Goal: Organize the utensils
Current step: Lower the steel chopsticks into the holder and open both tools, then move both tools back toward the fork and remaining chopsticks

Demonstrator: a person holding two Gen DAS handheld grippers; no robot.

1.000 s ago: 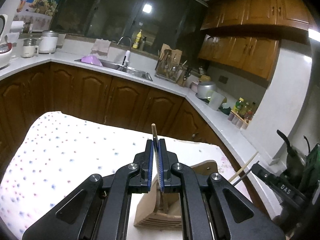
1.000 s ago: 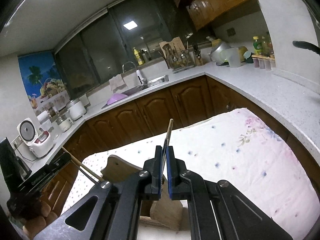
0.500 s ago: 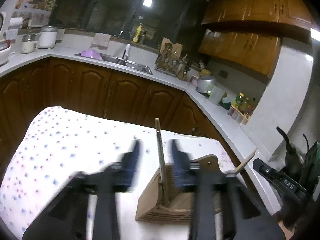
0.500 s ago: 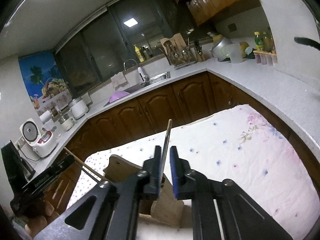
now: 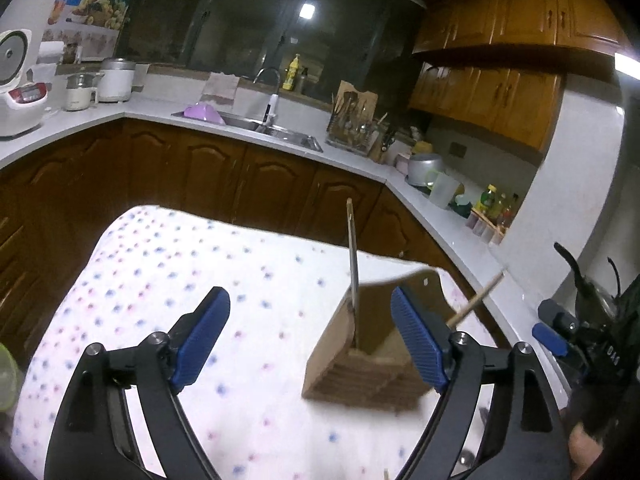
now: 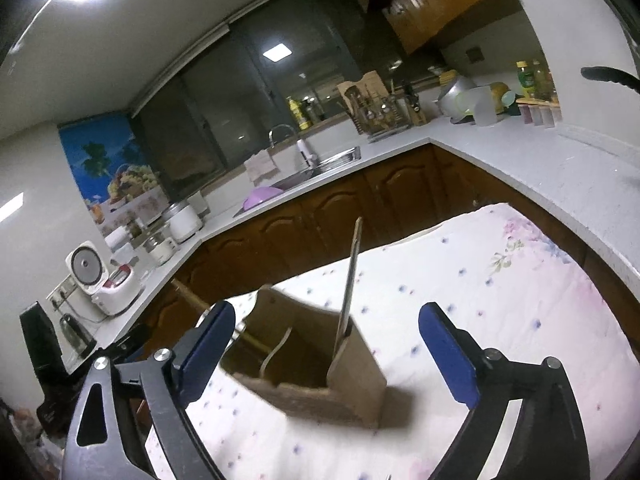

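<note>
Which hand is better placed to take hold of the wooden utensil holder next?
Right, probably. Both grippers' jaws have just been opening and hold nothing. The right gripper frames the wooden holder between its fingers; the left gripper sits off to one side, one finger overlapping the holder.

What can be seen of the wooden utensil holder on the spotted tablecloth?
The brown wooden utensil holder is an open-topped box with a taller back panel and a ridged front edge. It stands upright on the white spotted tablecloth. Thin wooden chopsticks lean inside it, one nearly upright. No gripper touches it.
</note>
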